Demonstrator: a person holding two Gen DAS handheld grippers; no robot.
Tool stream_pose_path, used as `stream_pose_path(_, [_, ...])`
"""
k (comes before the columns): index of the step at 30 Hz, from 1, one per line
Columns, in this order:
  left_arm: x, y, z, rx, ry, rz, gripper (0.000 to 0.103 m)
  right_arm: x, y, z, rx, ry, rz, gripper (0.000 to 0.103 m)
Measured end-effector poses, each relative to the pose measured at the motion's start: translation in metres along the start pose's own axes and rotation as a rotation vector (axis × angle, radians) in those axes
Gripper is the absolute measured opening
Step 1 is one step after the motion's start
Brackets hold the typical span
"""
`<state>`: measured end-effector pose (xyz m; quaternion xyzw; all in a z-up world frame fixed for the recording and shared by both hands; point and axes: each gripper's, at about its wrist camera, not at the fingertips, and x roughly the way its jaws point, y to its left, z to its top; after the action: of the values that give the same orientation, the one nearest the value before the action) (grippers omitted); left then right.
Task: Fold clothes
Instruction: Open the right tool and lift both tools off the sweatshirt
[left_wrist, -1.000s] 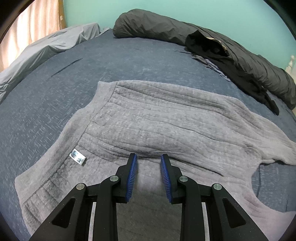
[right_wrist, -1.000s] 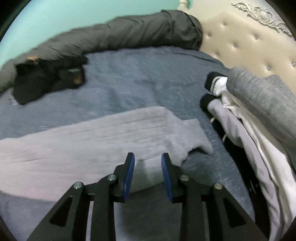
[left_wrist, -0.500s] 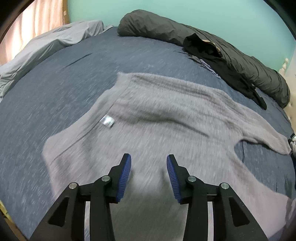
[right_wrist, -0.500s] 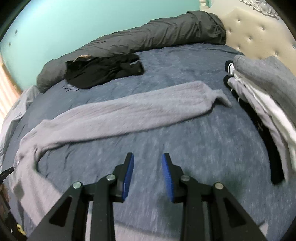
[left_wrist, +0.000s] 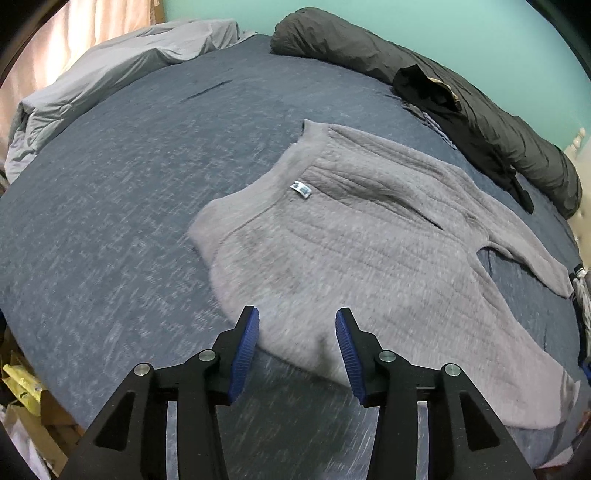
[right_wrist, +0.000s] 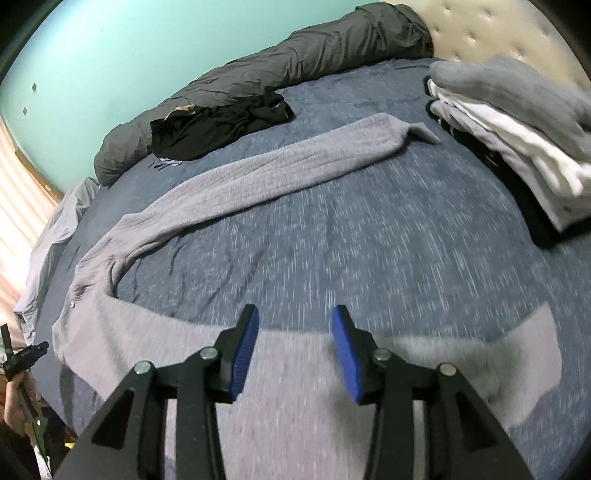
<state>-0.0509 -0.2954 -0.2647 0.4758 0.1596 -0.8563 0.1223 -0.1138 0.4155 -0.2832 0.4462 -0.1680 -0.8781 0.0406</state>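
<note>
A grey ribbed sweater (left_wrist: 369, 251) lies spread flat on the dark blue bed (left_wrist: 129, 192), its small label facing up. My left gripper (left_wrist: 297, 332) hovers over the sweater's near edge. Its jaws are opening and nothing is between the blue pads. In the right wrist view one long sleeve (right_wrist: 277, 170) stretches across the bed toward the headboard, and the sweater's body (right_wrist: 295, 369) fills the foreground. My right gripper (right_wrist: 295, 328) hangs above that near edge of the grey sweater. Its jaws are opening too, empty.
A dark rolled duvet (left_wrist: 424, 85) runs along the far side with a black garment (right_wrist: 221, 125) on it. A stack of grey and white clothes (right_wrist: 517, 122) sits by the tufted headboard. A pale sheet (left_wrist: 110, 74) is bunched at the bed's left end.
Both grippers pulled back from the sweater toward the bed's near edge and rose a little. Their jaws widened. The sweater stays flat on the bed.
</note>
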Motion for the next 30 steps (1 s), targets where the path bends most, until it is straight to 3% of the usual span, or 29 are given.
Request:
stream_pose_path(10, [-0.002, 0.005, -0.009, 0.032, 0.035, -0.041, 0.047, -0.022, 0.013, -0.032, -0.015, 0.031, 0.037, 0.043])
stream_pose_path(20, [0.023, -0.011, -0.02, 0.137, 0.082, -0.034, 0.047, 0.0, 0.057, -0.064, -0.16, 0.142, 0.062, 0.052])
stream_pose_path(24, [0.029, 0.001, -0.027, 0.087, 0.095, -0.05, 0.047, 0.012, 0.066, -0.078, -0.205, 0.176, 0.064, 0.052])
stream_pose_path(30, [0.04, 0.025, -0.032, -0.008, 0.099, -0.069, 0.047, 0.017, 0.055, -0.089, -0.175, 0.18, 0.06, 0.052])
